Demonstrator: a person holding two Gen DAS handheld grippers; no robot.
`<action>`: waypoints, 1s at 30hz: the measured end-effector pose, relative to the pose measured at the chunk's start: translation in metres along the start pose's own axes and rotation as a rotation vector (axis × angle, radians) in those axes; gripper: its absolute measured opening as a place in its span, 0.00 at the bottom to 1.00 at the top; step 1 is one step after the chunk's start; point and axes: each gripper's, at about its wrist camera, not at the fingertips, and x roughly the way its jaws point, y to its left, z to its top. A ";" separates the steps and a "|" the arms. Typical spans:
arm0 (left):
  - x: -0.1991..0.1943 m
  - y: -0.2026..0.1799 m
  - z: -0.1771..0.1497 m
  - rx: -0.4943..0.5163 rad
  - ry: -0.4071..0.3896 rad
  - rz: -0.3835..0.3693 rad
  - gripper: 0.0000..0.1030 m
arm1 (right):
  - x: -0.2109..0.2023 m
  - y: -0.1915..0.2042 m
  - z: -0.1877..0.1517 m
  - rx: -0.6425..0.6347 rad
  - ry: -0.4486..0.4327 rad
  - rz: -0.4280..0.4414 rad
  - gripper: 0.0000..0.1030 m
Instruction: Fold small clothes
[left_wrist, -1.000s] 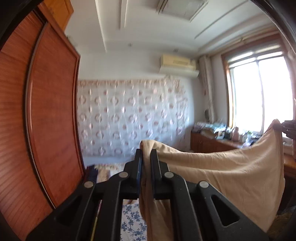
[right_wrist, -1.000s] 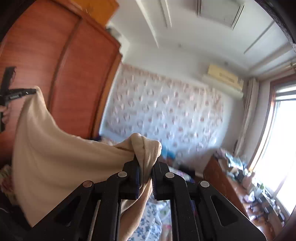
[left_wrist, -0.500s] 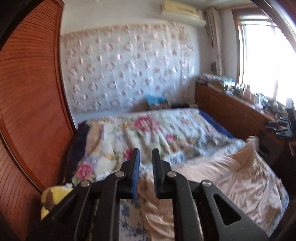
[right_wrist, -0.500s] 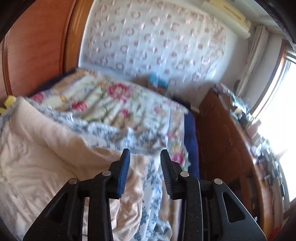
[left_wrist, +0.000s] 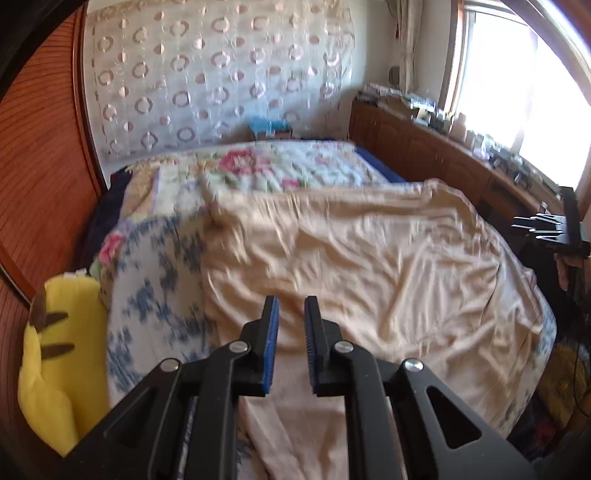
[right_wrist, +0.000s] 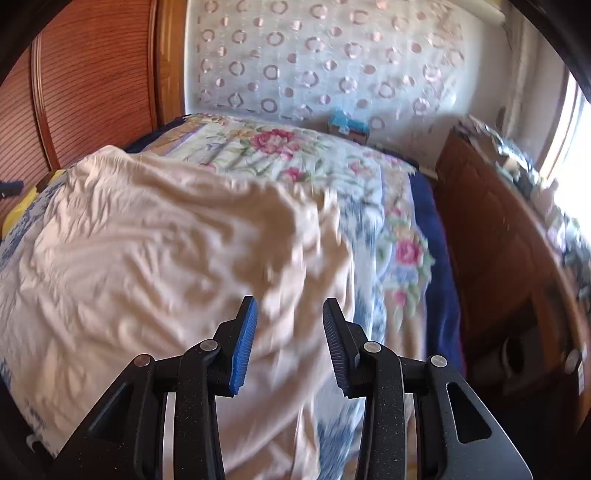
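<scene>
A wrinkled beige garment (left_wrist: 369, 266) lies spread out over the foot of the bed, and the right wrist view shows it too (right_wrist: 166, 240). My left gripper (left_wrist: 291, 299) hovers over its near left part with the jaws a narrow gap apart and nothing pinched between them. My right gripper (right_wrist: 290, 299) hangs over the near right part, jaws wider apart and empty. In the left wrist view the right gripper (left_wrist: 554, 229) is at the far right edge, beside the cloth.
A floral quilt (left_wrist: 266, 166) covers the bed beyond the cloth. A yellow plush toy (left_wrist: 55, 350) sits at the bed's left side by the wooden wardrobe (left_wrist: 37, 147). A low wooden cabinet (right_wrist: 498, 240) with clutter runs along the right under the window.
Both grippers held the beige cloth up in the air a second ago. They have let go and come down, and the cloth now lies spread on the bed.
</scene>
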 end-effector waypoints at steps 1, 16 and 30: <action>0.005 -0.003 -0.006 0.004 0.017 0.002 0.10 | -0.003 0.000 -0.011 0.013 0.001 0.005 0.35; 0.050 -0.031 -0.038 0.046 0.143 -0.011 0.10 | -0.021 -0.020 -0.097 0.146 0.062 0.053 0.27; 0.053 -0.039 -0.040 0.073 0.089 0.020 0.15 | -0.081 -0.025 -0.117 0.116 0.045 -0.006 0.04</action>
